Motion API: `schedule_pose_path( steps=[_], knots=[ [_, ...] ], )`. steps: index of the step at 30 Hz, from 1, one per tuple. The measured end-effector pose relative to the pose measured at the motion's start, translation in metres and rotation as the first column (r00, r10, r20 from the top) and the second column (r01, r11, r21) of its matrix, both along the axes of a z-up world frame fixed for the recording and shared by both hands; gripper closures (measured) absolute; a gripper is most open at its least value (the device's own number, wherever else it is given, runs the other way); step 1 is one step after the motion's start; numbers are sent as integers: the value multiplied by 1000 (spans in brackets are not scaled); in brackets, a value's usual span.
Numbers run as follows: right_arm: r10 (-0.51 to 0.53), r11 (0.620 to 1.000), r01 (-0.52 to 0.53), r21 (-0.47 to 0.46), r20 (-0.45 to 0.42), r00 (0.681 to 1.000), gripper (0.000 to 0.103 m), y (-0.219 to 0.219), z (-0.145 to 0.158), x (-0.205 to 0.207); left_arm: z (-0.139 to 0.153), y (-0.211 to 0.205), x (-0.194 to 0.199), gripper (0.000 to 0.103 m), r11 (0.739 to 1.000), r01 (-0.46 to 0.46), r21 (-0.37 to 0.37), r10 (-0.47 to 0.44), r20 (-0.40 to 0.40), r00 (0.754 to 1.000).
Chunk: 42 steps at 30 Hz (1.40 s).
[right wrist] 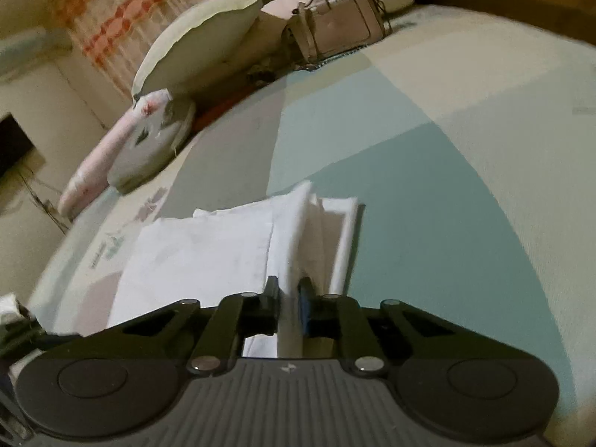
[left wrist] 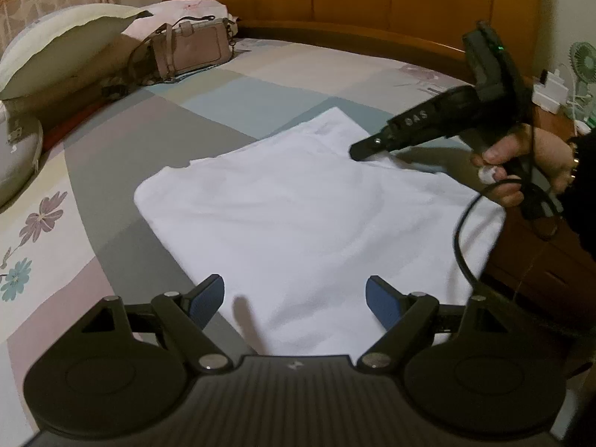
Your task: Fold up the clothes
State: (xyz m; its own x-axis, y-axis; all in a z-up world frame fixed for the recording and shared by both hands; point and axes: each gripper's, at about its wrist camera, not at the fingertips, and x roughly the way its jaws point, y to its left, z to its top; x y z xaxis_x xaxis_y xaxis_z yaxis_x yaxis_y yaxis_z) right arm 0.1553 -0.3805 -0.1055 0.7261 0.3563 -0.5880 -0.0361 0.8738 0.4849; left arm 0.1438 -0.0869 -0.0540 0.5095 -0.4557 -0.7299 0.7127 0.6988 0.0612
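Pinching a fold of the white garment (right wrist: 208, 257) on the patchwork bedsheet (right wrist: 428, 171), right gripper (right wrist: 288, 290) is nearly closed, left gripper (left wrist: 296, 298) spread empty above it; partly folded, further folds seemingly remain.

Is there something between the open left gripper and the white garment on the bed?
Nothing visible stands in the way. The left gripper is open just above the near edge of the white garment, with only bare cloth between its fingers. The right gripper already pinches a fold at the far side.
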Motion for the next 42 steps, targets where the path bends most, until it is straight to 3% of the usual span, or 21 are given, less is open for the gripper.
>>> schedule_pose_path(
  steps=[7, 12, 17, 21, 25, 26, 28, 31, 37, 42],
  knots=[
    [-28, 999, 28, -17, 3, 1000, 90, 0, 1, 2, -1, 7, 39, 20, 997, -23, -77, 22, -8, 1000],
    [-53, 999, 53, -8, 0, 999, 90, -1, -2, -2, -32, 15, 72, 20, 993, -65, -96, 59, -63, 996],
    [-74, 997, 74, -30, 7, 997, 92, -1, -4, -7, -18, 22, 79, 20, 989, -47, -139, 42, -39, 998],
    [-85, 996, 86, -33, 7, 996, 92, 1, -5, -7, -15, 16, 106, 20, 977, -59, -205, 53, -34, 998],
    [-98, 995, 98, -29, -3, 995, 90, 1, -1, -7, -39, 4, 142, 25, 980, -157, -124, 147, -93, 985],
    [-104, 994, 104, -34, -5, 995, 84, 2, 1, -7, -37, 7, 143, 25, 977, -164, -139, 151, -100, 984],
    [-125, 987, 125, -98, 9, 992, 70, 4, 12, -14, -24, 19, 131, 23, 972, -166, -169, 154, -80, 985],
    [-85, 980, 97, -172, 73, 994, 66, 13, 32, -34, -5, 38, 109, 21, 972, -169, -164, 163, -49, 985],
    [73, 987, -59, -147, 90, 993, 50, 51, 50, -70, 10, 59, 39, 19, 992, -98, -77, 101, 34, 994],
    [122, 983, -112, -146, 64, 990, 35, 77, 43, -101, 10, 62, -35, 13, 998, 35, 45, -40, 110, 993]
  ],
)
